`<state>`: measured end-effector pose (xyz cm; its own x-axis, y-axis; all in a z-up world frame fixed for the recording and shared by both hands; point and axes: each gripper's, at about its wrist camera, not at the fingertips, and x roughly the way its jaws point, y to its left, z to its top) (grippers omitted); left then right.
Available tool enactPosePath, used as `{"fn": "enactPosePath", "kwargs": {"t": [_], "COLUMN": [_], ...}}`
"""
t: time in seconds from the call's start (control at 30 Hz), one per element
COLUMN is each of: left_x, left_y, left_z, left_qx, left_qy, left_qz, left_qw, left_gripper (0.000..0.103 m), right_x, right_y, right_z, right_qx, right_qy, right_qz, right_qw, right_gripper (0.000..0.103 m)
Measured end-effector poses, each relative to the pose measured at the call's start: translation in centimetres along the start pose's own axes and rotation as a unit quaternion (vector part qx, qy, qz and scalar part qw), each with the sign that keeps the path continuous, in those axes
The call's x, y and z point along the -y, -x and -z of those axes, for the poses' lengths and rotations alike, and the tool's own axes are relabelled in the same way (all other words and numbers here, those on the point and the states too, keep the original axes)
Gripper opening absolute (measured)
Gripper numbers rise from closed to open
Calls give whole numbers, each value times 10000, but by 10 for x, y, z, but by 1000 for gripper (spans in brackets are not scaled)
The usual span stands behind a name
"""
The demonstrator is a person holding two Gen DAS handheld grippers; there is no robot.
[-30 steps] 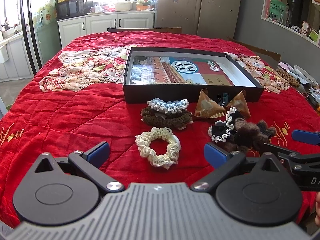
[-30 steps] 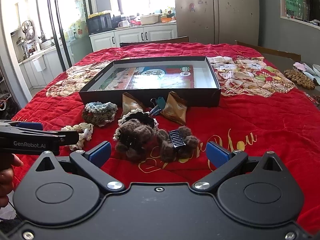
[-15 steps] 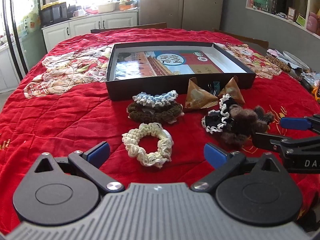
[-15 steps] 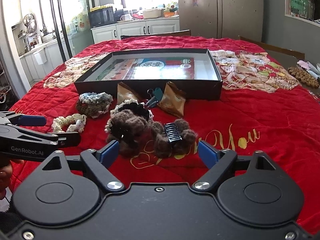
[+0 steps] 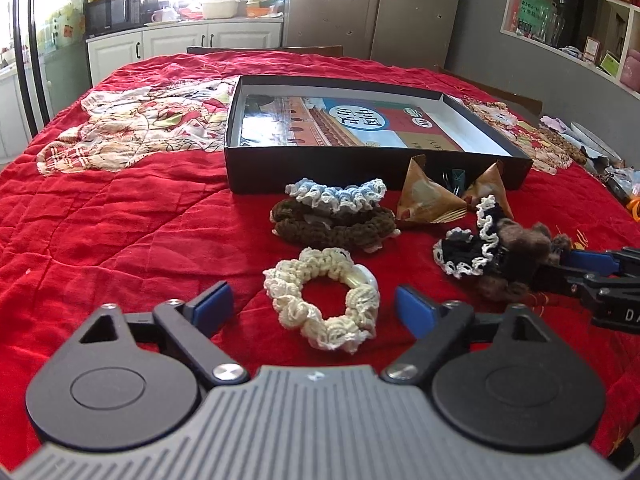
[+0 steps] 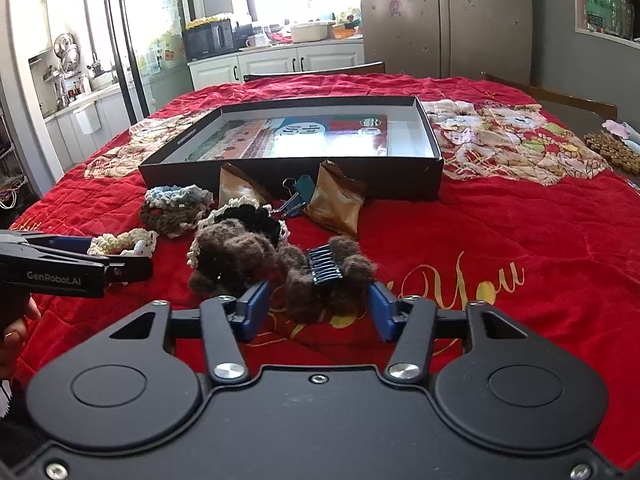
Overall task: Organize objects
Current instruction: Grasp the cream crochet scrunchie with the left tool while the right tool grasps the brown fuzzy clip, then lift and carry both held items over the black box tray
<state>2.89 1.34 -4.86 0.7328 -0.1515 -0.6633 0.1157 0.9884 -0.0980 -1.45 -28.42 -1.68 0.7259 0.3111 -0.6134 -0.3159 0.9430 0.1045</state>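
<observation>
A cream crocheted scrunchie point(image 5: 320, 300) lies on the red cloth between the fingers of my left gripper point(image 5: 314, 308). Its jaws are closing and the pads stand clear of the scrunchie. My right gripper point(image 6: 318, 312) straddles a brown fuzzy hair clip point(image 6: 324, 280). Its jaws are also closing, with the pads close beside the fur and no clear squeeze. Just beyond, in front of the open black box point(image 6: 280, 176), lie a black-and-white scrunchie point(image 6: 248, 212), a blue-and-brown scrunchie point(image 5: 336, 212), two brown pouches point(image 5: 428, 196) and a binder clip point(image 6: 294, 196).
The box point(image 5: 376, 176) holds a printed sheet. A red quilted cloth point(image 5: 120, 220) with patchwork panels covers the table. Small clutter point(image 5: 600, 152) lines the right edge. A person's hand point(image 6: 12, 332) holds the left gripper point(image 6: 120, 256). Chair backs stand at the far end.
Both grippers have sunk toward the table. The right jaws have narrowed a lot around the brown fuzzy clip. The left jaws have narrowed slightly around the cream scrunchie.
</observation>
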Motion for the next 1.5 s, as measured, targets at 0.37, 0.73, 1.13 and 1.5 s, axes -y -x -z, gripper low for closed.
{"fn": "enactPosePath", "kwargs": {"t": [0.37,0.73,1.13,1.5], "left_x": [-2,-7,-7,6], "left_y": [-2,-1,6,22], "left_z": [1,0,-1,-10], "left_qx": [137,226,248,508], "left_qy": [-87,-38,16,-203], "left_qz": [-42,-41,170,341], "left_qw": [9999,9997,9995,9979], "left_gripper": [66,36,30,30], "right_x": [6,8,9,5], "right_y": [-13,-20,-16,-2], "right_z": [-1,1,-1,-11], "right_qx": [28,13,102,331], "right_qy": [143,82,52,100], "right_qz": [63,-93,-113,-195], "right_qw": [9999,9999,9999,9992], "right_gripper": [47,37,35,35]}}
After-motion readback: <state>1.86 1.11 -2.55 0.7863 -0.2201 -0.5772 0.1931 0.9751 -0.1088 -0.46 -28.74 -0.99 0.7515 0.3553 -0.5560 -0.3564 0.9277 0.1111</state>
